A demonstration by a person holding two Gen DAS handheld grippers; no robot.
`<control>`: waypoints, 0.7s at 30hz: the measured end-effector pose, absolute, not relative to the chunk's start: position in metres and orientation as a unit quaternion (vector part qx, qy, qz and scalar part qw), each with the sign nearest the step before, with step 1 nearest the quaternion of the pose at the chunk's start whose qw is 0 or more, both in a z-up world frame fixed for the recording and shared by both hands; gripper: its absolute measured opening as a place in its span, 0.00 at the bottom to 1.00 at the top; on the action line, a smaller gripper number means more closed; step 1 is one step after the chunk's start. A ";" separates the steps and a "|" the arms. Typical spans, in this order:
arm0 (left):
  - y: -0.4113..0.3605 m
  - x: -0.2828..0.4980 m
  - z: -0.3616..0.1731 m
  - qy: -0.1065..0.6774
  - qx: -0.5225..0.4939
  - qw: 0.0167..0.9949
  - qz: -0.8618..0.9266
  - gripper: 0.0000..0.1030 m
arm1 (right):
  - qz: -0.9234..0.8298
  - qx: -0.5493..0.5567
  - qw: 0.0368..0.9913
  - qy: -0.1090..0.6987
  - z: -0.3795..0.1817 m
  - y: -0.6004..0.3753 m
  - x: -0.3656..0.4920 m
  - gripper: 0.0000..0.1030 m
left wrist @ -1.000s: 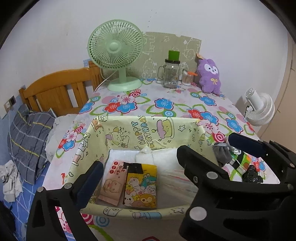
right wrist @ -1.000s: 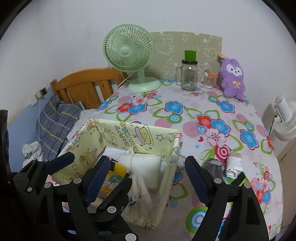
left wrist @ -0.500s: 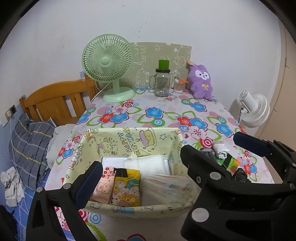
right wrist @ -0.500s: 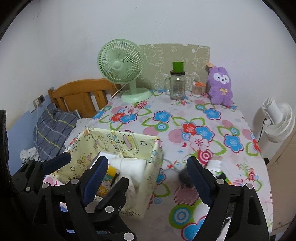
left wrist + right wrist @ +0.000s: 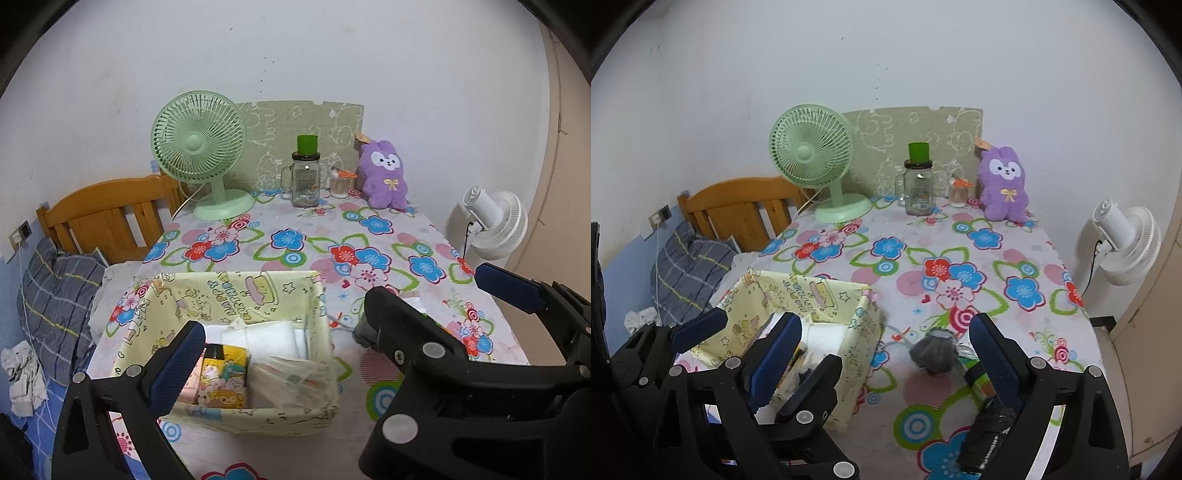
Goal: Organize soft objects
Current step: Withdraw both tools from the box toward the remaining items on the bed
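Observation:
A yellow fabric basket stands at the table's near left. It holds a white folded cloth, colourful tissue packs and a clear plastic packet. A grey rolled sock lies on the tablecloth right of the basket. A purple plush rabbit sits at the far right. My left gripper is open above the basket's near side. My right gripper is open and empty, with the grey sock between its fingers' line.
A green desk fan, a glass jar with green lid and a small jar stand at the back. A white fan stands right of the table. Small packets lie by the sock. A bed lies left.
Both grippers have pulled back and up from the basket. The right view has shifted right, and the grey sock now shows in front of the right gripper.

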State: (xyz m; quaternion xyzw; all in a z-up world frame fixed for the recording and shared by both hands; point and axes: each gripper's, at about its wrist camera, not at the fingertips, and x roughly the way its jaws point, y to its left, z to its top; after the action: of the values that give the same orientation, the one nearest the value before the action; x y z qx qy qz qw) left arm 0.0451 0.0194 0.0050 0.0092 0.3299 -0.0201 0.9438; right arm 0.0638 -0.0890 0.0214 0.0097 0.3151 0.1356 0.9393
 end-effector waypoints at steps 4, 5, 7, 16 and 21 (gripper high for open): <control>0.010 0.044 0.008 0.326 0.011 0.945 -0.023 1.00 | 0.128 0.012 0.943 0.307 0.026 -0.101 0.061 0.92; 0.007 0.044 0.009 0.325 0.011 0.945 -0.024 1.00 | 0.127 0.012 0.944 0.306 0.027 -0.103 0.060 0.92; 0.002 0.043 0.010 0.323 0.013 0.946 -0.026 1.00 | 0.123 0.014 0.945 0.302 0.028 -0.109 0.058 0.93; -0.025 0.041 0.009 0.319 0.015 0.947 -0.032 1.00 | 0.105 0.022 0.949 0.295 0.027 -0.136 0.054 0.95; -0.038 0.044 0.003 0.321 0.015 0.946 -0.037 1.00 | 0.094 0.022 0.951 0.294 0.022 -0.150 0.054 0.95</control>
State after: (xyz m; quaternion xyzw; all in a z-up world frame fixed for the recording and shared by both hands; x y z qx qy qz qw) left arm 0.0436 -0.0385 0.0031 0.0148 0.3211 -0.0368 0.9462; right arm 0.0544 -0.1495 0.0224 0.0220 0.2942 0.0936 0.9509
